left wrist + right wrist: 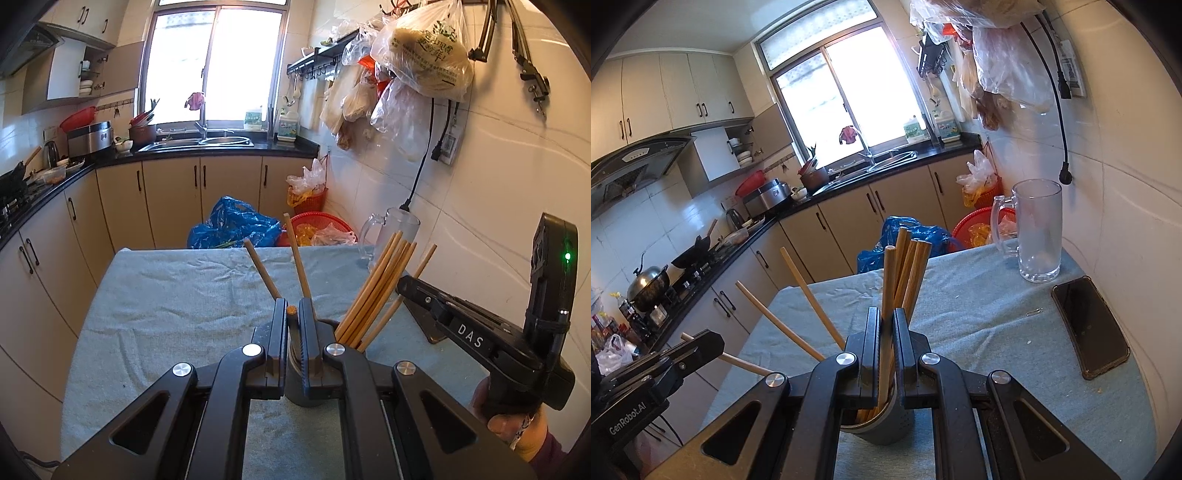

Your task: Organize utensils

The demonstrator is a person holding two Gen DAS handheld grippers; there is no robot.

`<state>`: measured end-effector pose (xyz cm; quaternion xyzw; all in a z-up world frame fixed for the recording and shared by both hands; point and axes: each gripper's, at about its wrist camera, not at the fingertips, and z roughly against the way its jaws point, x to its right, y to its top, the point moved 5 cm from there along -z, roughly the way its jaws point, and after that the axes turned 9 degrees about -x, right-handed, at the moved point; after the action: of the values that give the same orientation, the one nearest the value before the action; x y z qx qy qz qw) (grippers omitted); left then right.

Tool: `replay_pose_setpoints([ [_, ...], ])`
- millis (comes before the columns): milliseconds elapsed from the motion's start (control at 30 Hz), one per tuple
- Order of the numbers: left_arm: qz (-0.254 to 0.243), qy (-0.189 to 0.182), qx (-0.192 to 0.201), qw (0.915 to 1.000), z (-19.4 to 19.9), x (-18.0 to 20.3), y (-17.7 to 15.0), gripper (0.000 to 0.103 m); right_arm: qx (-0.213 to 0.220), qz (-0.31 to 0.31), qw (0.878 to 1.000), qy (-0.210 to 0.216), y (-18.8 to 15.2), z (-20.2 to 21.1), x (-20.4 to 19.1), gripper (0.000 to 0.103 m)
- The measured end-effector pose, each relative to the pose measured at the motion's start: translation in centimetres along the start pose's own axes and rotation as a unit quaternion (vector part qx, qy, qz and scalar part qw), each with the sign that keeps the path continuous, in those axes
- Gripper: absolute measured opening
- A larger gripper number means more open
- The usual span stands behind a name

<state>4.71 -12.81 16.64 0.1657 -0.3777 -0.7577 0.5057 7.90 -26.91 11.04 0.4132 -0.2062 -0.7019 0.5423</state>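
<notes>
While both claws work over the table (155, 295), its grey-blue towel cover lies wrinkled beneath and ahead of me. Beyond my right claw, toward the far right corner, a glass mug (1036, 232) stands upright with its handle to the left. Nearer on that same right side a dark phone (1089, 326) lies flat on the towel, and a small paper clip (1034, 312) sits just to its left, apart from it.

Directly below my claws stands the grey utensil holder (882, 424) (its rim is mostly hidden behind the fingers). Wooden chopsticks (905, 269) stand in it: a tight bundle rises just ahead of my right claw, and loose ones fan out to the left.

My right claw (886, 332) has its fingers drawn nearly together, pinching one chopstick (888, 280) that stands almost upright with its lower end in the holder.

My left claw (292, 325) is likewise narrowed to a slim gap. A chopstick end (292, 309) shows between the fingertips, seen end-on, and the fingers appear to grip it. Two more sticks lean away just beyond those tips; the bundle stands to the right of this claw.
</notes>
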Motion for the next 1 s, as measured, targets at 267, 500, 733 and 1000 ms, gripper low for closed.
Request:
replay_pose_setpoints([
  [267,0.016,-0.006,0.027,0.9995,1.7,-1.0,1.4,0.005,0.021,0.001,1.0,0.005,0.9,1.0,-0.4,0.008],
  [500,0.012,-0.005,-0.005,0.9999,-0.6,-0.6,-0.1,0.005,0.002,-0.002,1.0,0.0,-0.2,-0.5,0.2,0.008],
  [733,0.013,-0.006,-0.006,0.9999,-0.6,-0.8,-0.3,0.006,-0.002,-0.007,1.0,-0.001,-0.1,-0.7,0.7,0.008],
  [1000,0.032,-0.002,-0.006,0.9995,-0.3,-1.5,-0.4,0.006,-0.002,-0.001,1.0,-0.01,-0.1,-0.6,0.5,0.017],
])
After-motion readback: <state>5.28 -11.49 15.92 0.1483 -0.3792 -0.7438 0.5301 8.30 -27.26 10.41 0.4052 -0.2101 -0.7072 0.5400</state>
